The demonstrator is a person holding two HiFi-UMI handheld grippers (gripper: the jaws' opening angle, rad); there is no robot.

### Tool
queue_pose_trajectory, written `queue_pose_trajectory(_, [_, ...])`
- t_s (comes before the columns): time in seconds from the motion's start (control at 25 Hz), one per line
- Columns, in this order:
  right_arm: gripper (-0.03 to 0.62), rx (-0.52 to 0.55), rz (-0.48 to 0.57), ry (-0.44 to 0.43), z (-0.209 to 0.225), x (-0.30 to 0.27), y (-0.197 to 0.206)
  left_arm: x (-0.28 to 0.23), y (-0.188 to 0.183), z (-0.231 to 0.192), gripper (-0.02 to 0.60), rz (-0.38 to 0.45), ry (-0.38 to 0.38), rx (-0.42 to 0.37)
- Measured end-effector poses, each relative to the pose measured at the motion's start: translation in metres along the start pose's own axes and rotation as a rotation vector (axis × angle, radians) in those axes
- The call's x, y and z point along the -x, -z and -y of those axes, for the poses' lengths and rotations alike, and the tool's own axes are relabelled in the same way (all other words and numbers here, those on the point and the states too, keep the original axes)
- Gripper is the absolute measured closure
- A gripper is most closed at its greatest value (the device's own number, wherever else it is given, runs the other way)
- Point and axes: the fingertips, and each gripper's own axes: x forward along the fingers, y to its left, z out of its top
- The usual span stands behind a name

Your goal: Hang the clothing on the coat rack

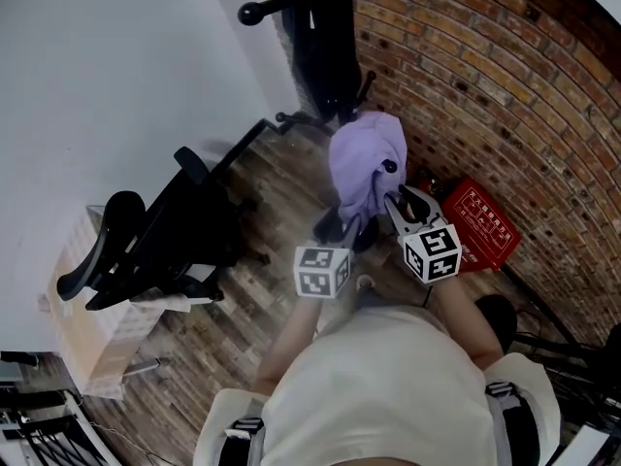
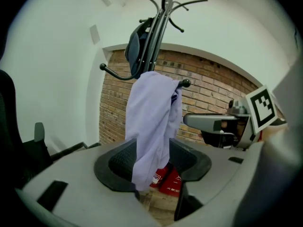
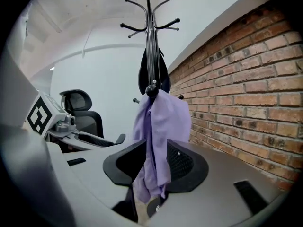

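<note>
A lilac garment [image 1: 364, 163] hangs from a low hook of the black coat rack [image 1: 320, 47], draped down beside the pole. In the head view my left gripper [image 1: 335, 226] sits just below the cloth and my right gripper [image 1: 403, 202] just to its right. In the left gripper view the garment [image 2: 151, 126] dangles in line with the gap of my left gripper [image 2: 154, 162], whose jaws stand apart and do not press it. The right gripper view shows the garment [image 3: 158, 136] likewise beyond my right gripper [image 3: 154, 162], jaws apart.
A dark coat [image 1: 325, 37] hangs higher on the rack. A brick wall [image 1: 485, 95] runs along the right, with a red box [image 1: 482, 223] on the floor at its foot. A black office chair [image 1: 155, 231] and a cardboard box [image 1: 87, 328] stand at the left.
</note>
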Motion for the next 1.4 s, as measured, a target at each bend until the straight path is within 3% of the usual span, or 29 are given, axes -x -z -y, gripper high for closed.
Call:
queue_pose_trajectory(0.16, [0.487, -0.010, 0.010, 0.023, -0.011, 0.018, 0.003, 0.020, 0.002, 0.003, 0.390, 0.015, 0.003, 0.002])
queue_pose_trajectory(0.4, [0.488, -0.016, 0.020, 0.032, -0.039, 0.047, 0.010, 0.053, 0.008, 0.011, 0.459, 0.033, 0.014, -0.001])
queue_pose_trajectory(0.72, [0.560, -0.027, 0.060, 0.033, -0.079, 0.090, 0.013, 0.101, 0.021, 0.023, 0.529, 0.072, 0.003, 0.010])
queue_pose_trajectory(1.4, [0.592, 0.007, 0.136, -0.036, -0.154, 0.174, 0.005, 0.197, 0.042, 0.053, 0.557, 0.155, -0.012, 0.050])
